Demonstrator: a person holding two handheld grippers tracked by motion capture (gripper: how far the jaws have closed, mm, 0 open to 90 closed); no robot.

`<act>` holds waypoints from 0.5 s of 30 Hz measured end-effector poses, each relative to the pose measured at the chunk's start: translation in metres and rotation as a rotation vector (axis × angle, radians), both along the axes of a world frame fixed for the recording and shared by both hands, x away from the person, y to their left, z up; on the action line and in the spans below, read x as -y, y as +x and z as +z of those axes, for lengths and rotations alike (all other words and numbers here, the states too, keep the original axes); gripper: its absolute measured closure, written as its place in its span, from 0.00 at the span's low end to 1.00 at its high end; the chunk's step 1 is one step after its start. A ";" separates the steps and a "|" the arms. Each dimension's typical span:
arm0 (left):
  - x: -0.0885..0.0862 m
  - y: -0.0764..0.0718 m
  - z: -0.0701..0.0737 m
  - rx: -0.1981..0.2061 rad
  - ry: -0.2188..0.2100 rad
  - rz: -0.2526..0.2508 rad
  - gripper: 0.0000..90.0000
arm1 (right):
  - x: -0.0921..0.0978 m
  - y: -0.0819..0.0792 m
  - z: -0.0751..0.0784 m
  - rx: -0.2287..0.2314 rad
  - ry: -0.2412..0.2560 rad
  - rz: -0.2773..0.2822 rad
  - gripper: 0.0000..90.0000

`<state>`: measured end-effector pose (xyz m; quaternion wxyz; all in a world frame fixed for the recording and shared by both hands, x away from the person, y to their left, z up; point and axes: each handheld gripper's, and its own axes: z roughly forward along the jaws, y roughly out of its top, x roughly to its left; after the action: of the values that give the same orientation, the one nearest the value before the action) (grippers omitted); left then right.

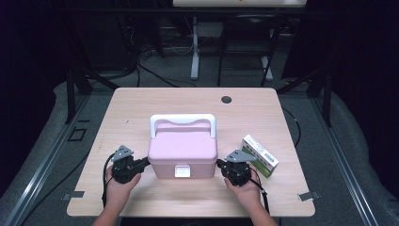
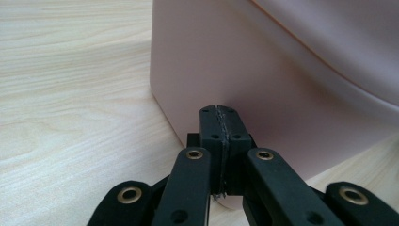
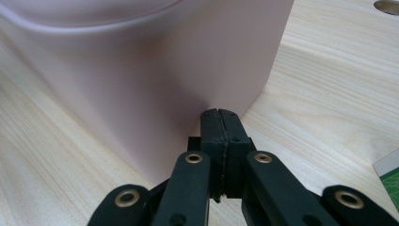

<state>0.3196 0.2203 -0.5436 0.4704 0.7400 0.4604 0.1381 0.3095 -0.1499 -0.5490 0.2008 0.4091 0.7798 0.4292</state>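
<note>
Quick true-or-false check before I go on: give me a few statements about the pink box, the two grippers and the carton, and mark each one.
1. The left gripper has its fingers pressed together at the pink box's left side. True.
2. The right gripper is clamped on the white handle. False: its fingers are shut on nothing, low at the box's right side.
3. The box lid is open. False: it sits closed, with the white latch at the front.
4. A green and white carton lies on the table to the right of the box. True.
5. The carton is stacked on the box. False: it rests on the table, apart from it.
</note>
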 end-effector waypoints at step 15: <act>0.005 -0.007 0.001 -0.009 0.000 -0.018 1.00 | 0.004 -0.007 0.004 -0.014 -0.033 0.013 1.00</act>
<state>0.3131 0.2158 -0.5427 0.4693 0.7449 0.4558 0.1305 0.3023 -0.1544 -0.5453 0.1993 0.4037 0.7909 0.4145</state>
